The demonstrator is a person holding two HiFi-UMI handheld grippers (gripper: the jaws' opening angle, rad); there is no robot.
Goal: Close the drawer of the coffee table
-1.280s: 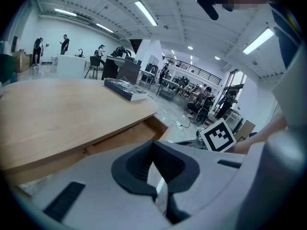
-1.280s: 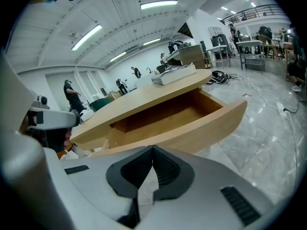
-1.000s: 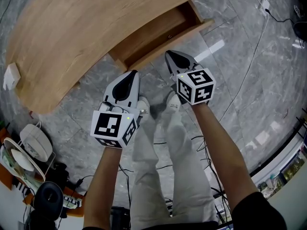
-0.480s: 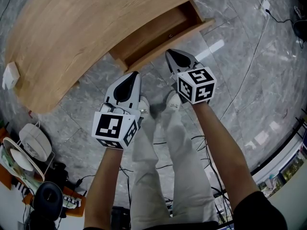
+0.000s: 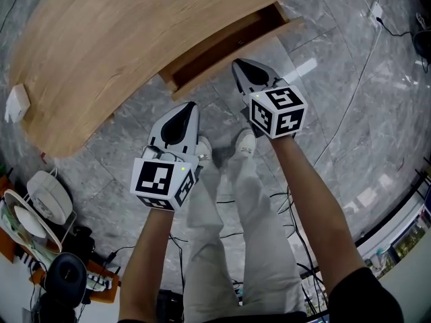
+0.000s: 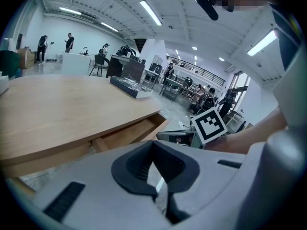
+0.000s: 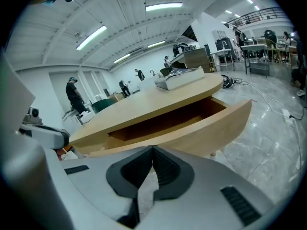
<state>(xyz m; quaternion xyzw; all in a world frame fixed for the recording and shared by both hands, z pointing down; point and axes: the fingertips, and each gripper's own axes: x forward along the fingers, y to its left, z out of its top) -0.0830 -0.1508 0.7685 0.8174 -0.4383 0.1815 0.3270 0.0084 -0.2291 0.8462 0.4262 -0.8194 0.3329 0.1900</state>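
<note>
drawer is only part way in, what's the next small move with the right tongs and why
Probably push the right gripper forward against the drawer: it juts out from the coffee table, inside exposed, and the shut tongs point at its front panel.

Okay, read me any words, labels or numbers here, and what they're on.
None readable.
The cubes on the left gripper and right gripper show only square markers, no letters.
Any print on the flat box on the coffee table is too small to read.

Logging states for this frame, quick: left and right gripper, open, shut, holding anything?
Left gripper: shut, holding nothing.
Right gripper: shut, holding nothing, tip close to the drawer front.
</note>
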